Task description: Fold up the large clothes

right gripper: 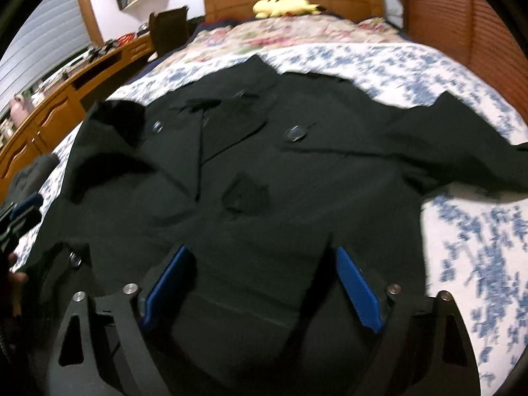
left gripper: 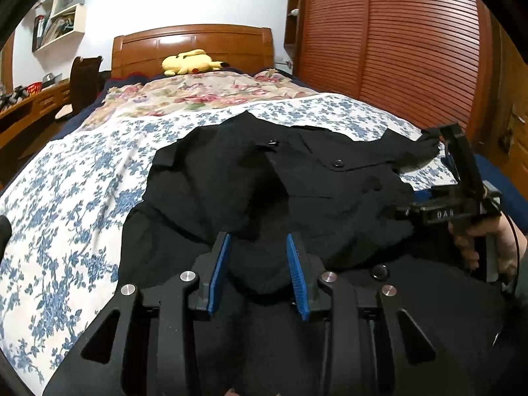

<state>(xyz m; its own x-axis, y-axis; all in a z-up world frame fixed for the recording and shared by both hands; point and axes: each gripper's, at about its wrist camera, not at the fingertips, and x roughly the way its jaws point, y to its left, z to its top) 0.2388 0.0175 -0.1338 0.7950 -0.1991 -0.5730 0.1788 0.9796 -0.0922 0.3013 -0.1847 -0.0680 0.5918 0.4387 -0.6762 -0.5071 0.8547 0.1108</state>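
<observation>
A large black coat [left gripper: 264, 178] with dark buttons lies spread on the bed, front side up; it fills the right wrist view [right gripper: 264, 171]. My left gripper [left gripper: 259, 241] is open, its blue pads on either side of a bunched fold of the coat. My right gripper [right gripper: 260, 254] is open wide, low over the coat's lower part, with fabric between the pads. In the left wrist view the right gripper [left gripper: 435, 138] is at the coat's right sleeve end, held by a hand [left gripper: 485, 244].
The bed has a blue-flowered white cover [left gripper: 82, 198] and a pink-flowered quilt [left gripper: 204, 92] further up. A yellow plush toy [left gripper: 189, 61] lies by the wooden headboard [left gripper: 194, 44]. A wooden wardrobe [left gripper: 396, 39] stands right, a wooden desk [right gripper: 59, 105] left.
</observation>
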